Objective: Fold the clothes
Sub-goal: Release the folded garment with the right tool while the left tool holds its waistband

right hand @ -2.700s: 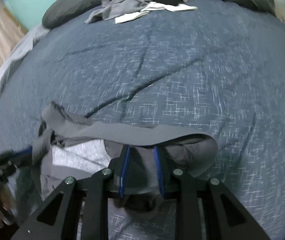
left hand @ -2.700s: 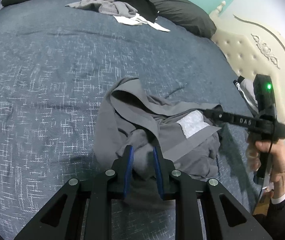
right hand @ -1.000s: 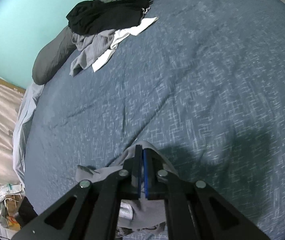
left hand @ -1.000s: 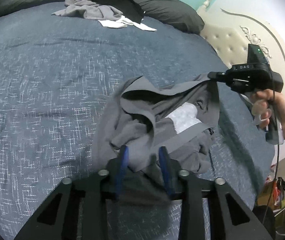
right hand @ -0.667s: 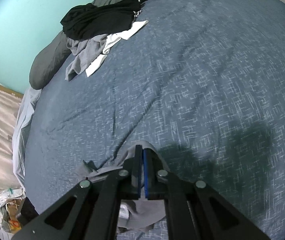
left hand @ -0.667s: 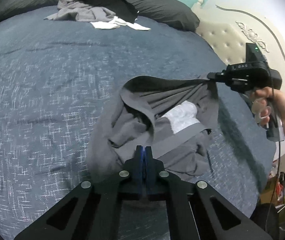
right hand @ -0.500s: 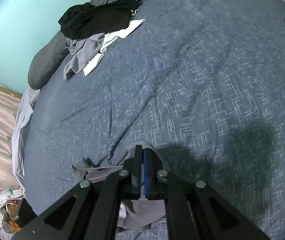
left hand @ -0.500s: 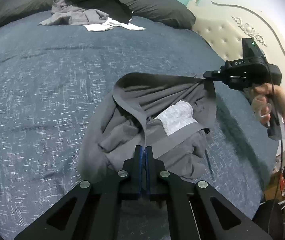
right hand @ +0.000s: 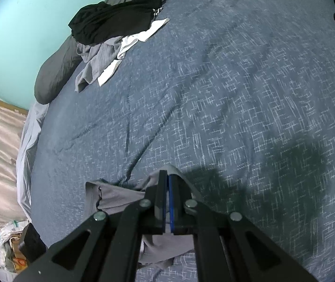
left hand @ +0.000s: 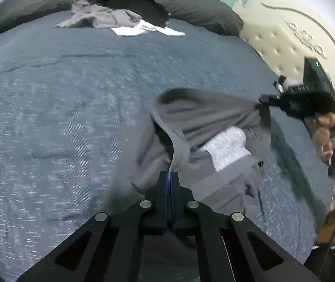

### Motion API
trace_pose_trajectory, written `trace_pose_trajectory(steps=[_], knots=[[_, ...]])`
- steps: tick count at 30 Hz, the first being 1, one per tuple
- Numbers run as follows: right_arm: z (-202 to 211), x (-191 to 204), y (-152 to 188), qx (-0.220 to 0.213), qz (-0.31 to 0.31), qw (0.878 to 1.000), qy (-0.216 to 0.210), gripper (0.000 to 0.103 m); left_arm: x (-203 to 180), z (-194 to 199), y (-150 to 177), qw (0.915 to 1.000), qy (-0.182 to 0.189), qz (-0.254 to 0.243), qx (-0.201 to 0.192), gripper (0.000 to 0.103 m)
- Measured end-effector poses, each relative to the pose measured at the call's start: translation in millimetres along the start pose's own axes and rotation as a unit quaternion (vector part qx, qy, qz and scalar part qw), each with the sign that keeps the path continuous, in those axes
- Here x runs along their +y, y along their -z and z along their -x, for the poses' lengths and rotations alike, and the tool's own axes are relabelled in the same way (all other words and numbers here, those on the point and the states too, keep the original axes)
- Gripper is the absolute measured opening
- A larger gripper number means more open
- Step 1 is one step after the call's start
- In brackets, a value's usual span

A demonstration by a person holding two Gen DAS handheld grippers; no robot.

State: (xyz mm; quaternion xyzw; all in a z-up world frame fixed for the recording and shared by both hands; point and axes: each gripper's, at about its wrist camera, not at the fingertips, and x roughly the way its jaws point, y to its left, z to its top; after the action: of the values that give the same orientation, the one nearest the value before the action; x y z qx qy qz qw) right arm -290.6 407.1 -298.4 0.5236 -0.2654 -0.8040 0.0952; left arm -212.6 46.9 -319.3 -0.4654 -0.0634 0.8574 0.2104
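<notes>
A grey garment (left hand: 205, 127) with a pale lining patch (left hand: 226, 145) hangs crumpled over the blue bedspread (left hand: 61, 98). My left gripper (left hand: 170, 176) is shut on its near band. My right gripper (left hand: 265, 99) is shut on the far edge of the same band, held up at the right by a hand. The band is stretched between the two grippers. In the right wrist view the right gripper (right hand: 167, 181) pinches the grey garment (right hand: 113, 195), which droops below it above the bedspread (right hand: 238, 94).
A pile of black, grey and white clothes (left hand: 120, 11) lies by dark pillows (left hand: 202, 11) at the bed's far end; it also shows in the right wrist view (right hand: 111, 37). A cream tufted headboard (left hand: 285, 44) stands right. Bags (right hand: 10, 246) sit on the floor beyond the bed edge.
Both grippers closed on the garment's band, the right one first, and lifted it off the bed. The band is now pulled taut between them and the garment has shifted right.
</notes>
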Motion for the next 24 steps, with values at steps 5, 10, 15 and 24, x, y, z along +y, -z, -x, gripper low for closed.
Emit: trace_pose_trajectory(steps=[5,10,15,24], knots=[[3.3,-2.5,0.1,-0.005,-0.006,1.000,-0.011,0.001,21.6,20.1,-9.9,0.9991,-0.026,0.015,-0.031,0.002],[-0.4,-5.1,-1.6,0.000,-0.018,0.999,-0.030,0.001,43.0,29.6,-16.2,0.9972,-0.037,0.043,-0.048,0.002],[2.4,-5.4,-4.6,0.009,-0.002,0.999,-0.033,0.004,58.3,33.2,-19.2,0.9955,-0.046,0.061,-0.056,0.002],[16.8,-12.3,-7.3,0.005,0.065,0.998,0.012,0.022,81.1,40.1,-20.2,0.9913,-0.062,0.093,-0.068,0.002]])
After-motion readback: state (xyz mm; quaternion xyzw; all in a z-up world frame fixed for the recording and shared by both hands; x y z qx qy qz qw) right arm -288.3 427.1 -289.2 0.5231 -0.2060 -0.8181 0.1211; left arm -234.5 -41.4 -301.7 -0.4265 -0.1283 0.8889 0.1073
